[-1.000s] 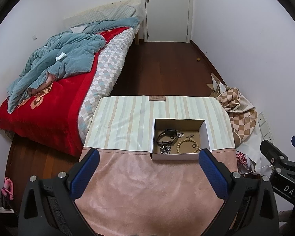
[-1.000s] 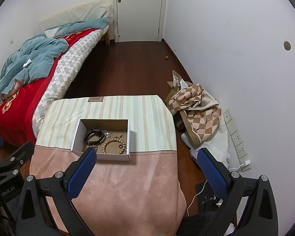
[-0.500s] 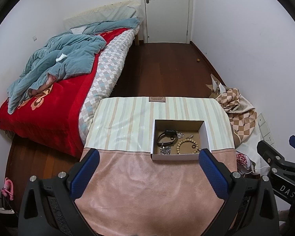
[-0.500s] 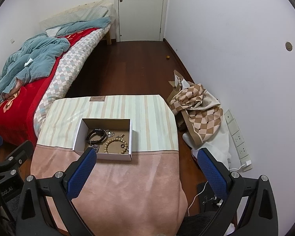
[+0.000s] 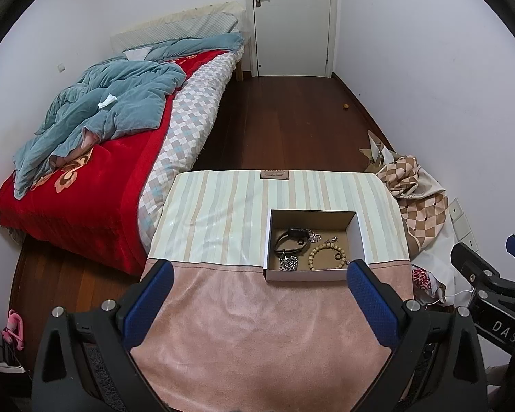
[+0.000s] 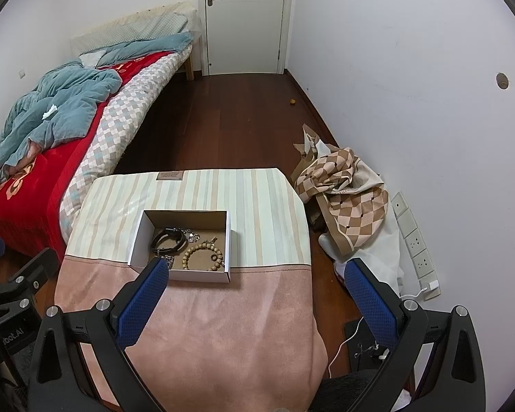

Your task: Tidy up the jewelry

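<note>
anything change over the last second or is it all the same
Hardly anything. The view of each tool drifted slightly, so the box sits a little differently in frame. Left tool and right tool remain open and empty; the bead bracelet and black band stayed put in the box.

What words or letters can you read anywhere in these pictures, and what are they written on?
"DAS": white letters on the black body of the right tool, cut off at the picture's edge.
"bot.AI": white letters on the black body of the left tool; the start is hidden.
Brown label at the far edge of the striped cloth: it has lines of print, too small to read.
</note>
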{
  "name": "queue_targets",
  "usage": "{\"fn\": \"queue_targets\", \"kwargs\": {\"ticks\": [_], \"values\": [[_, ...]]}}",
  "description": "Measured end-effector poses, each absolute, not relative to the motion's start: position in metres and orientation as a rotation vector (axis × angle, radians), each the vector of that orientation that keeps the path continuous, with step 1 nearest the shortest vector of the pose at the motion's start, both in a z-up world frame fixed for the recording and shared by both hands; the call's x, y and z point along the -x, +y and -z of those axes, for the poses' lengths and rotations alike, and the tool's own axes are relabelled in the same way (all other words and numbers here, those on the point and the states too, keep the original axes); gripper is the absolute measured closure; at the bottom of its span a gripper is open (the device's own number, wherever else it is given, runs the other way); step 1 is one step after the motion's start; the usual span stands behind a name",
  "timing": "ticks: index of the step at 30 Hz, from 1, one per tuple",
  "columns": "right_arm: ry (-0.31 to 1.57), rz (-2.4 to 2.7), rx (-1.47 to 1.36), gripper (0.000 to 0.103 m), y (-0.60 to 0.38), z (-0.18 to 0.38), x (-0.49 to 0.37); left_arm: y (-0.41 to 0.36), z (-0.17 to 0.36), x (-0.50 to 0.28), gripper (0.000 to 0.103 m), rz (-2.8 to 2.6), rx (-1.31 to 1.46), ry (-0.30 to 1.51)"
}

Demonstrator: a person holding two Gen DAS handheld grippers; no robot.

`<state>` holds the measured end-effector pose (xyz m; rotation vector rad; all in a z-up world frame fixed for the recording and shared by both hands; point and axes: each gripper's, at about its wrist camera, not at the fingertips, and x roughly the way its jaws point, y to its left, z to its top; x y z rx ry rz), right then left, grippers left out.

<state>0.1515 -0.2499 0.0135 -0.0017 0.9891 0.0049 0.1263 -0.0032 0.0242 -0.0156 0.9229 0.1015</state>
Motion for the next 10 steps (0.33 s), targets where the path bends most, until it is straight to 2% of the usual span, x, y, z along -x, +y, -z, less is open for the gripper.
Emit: {"fn": "queue_targets", "kwargs": {"ticks": [10], "values": [[0.988, -0.006, 0.000, 0.000, -0.2496, -0.0136, -0.1510, -0.0015, -0.0282, -0.1236, 0.000, -0.099, 0.023, 0.906]]}}
